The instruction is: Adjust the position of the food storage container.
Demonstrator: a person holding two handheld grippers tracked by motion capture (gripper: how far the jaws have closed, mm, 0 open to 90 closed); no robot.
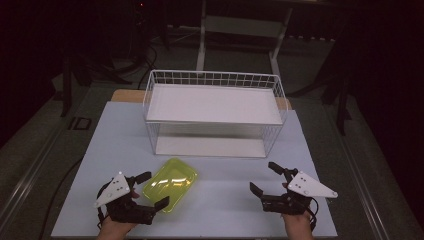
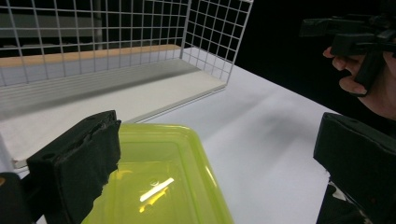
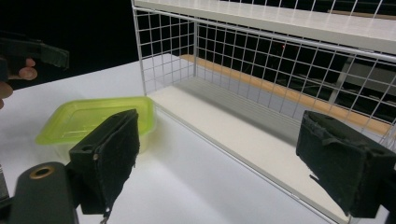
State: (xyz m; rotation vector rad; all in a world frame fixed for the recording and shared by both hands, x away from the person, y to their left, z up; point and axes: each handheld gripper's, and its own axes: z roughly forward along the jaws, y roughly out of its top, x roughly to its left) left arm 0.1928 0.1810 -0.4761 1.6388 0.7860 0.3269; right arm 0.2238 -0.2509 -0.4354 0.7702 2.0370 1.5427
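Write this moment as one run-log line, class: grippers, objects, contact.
left gripper: open, jaws astride yellow-green container corner | right gripper: open, empty | wire shelf rack: both shelves bare | container: on table, before rack

Overhead forward-down view; two low, close gripper views sharing wire rack (image 1: 214, 112).

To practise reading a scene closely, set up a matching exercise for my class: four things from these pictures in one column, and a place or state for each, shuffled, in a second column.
Column one:
1. yellow-green container
2. wire rack
3. left gripper
4. right gripper

Column two:
A. open, over bare table at the near right
B. stands at the far middle of the table, two white shelves
C. lies on the table in front of the rack
D. open, fingers either side of the container's near end

Pairs: 1-C, 2-B, 3-D, 4-A
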